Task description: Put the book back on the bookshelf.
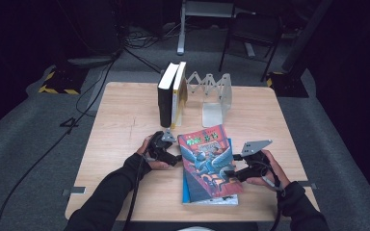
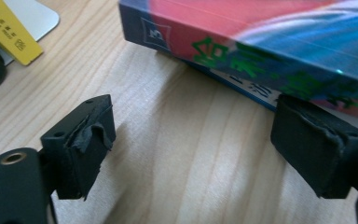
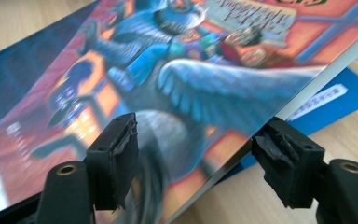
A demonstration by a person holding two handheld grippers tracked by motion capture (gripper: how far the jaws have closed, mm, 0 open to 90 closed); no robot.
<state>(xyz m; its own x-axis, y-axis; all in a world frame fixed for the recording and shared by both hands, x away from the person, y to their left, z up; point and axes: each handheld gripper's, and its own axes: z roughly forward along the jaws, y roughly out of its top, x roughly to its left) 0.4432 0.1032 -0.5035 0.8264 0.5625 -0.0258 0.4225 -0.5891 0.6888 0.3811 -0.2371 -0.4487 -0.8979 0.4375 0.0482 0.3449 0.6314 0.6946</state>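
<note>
A colourful illustrated book (image 1: 207, 159) lies askew on a blue book (image 1: 189, 196) at the table's front middle. My right gripper (image 1: 231, 171) is at its right edge. In the right gripper view one jaw is over the cover (image 3: 191, 70) and the other under the page edge, so my right gripper (image 3: 200, 158) is shut on that edge. The blue book (image 3: 349, 93) shows beneath. My left gripper (image 1: 177, 158) sits by the spine, open. In the left gripper view my left gripper (image 2: 205, 144) has bare wood between its jaws, with the spine (image 2: 261, 42) just ahead.
Two upright books (image 1: 171, 94), one black and one yellow, stand at the back of the wooden table (image 1: 125, 120) against a white folding book rack (image 1: 212, 91). The yellow book (image 2: 9, 32) and the rack's base plate (image 2: 32, 16) lie off to the side.
</note>
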